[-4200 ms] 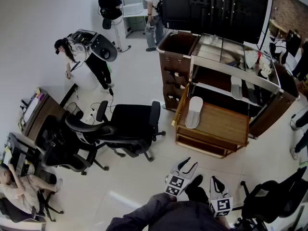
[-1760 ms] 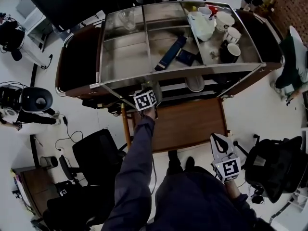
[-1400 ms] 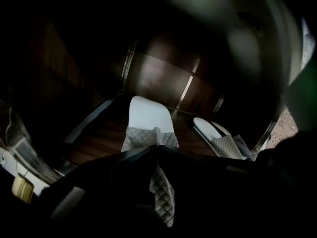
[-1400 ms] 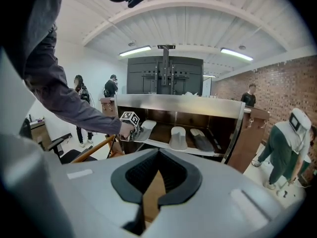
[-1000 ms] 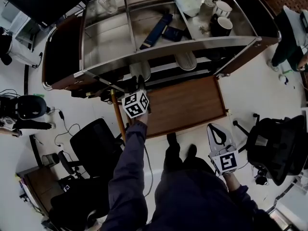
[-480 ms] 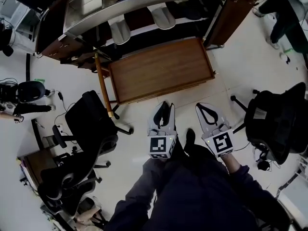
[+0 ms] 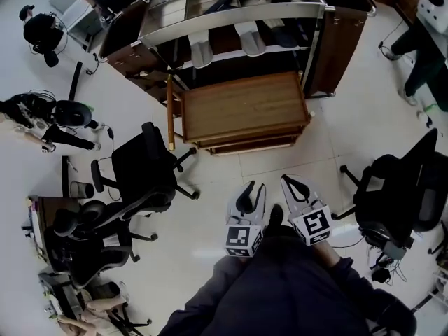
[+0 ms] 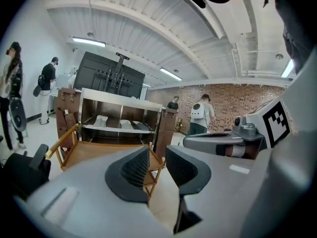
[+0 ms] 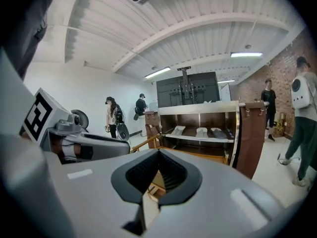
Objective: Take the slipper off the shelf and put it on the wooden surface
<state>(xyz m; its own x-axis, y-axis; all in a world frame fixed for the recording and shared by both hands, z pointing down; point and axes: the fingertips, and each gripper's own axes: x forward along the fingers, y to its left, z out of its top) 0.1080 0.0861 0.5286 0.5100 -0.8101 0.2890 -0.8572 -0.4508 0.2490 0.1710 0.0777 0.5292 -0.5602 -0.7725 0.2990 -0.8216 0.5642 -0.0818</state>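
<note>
Two pale slippers lie on the cart's middle shelf, one to the left (image 7: 201, 52) (image 8: 100, 119) (image 9: 177, 130) and one to the right (image 7: 250, 40) (image 8: 125, 124) (image 9: 201, 131). Below them the wooden surface (image 7: 241, 107) (image 8: 94, 150) (image 9: 210, 155) is bare. Both grippers hang low by the person's body, well short of the cart. My left gripper (image 7: 251, 190) (image 8: 157, 151) is open with nothing between its jaws. My right gripper (image 7: 288, 182) (image 9: 158, 151) is shut, its tips touching, and holds nothing.
The cart's steel top (image 7: 175, 5) carries cups and small items. A black office chair (image 7: 143, 173) stands left of the cart, another (image 7: 392, 194) at the right. More chairs and a desk (image 7: 42, 215) are at far left. People stand in the background (image 8: 200, 114) (image 9: 111, 117).
My left gripper has come back from the shelf edge to beside the right one, empty. The person has stepped back, so the cart lies farther off. Both slippers stay on the shelf.
</note>
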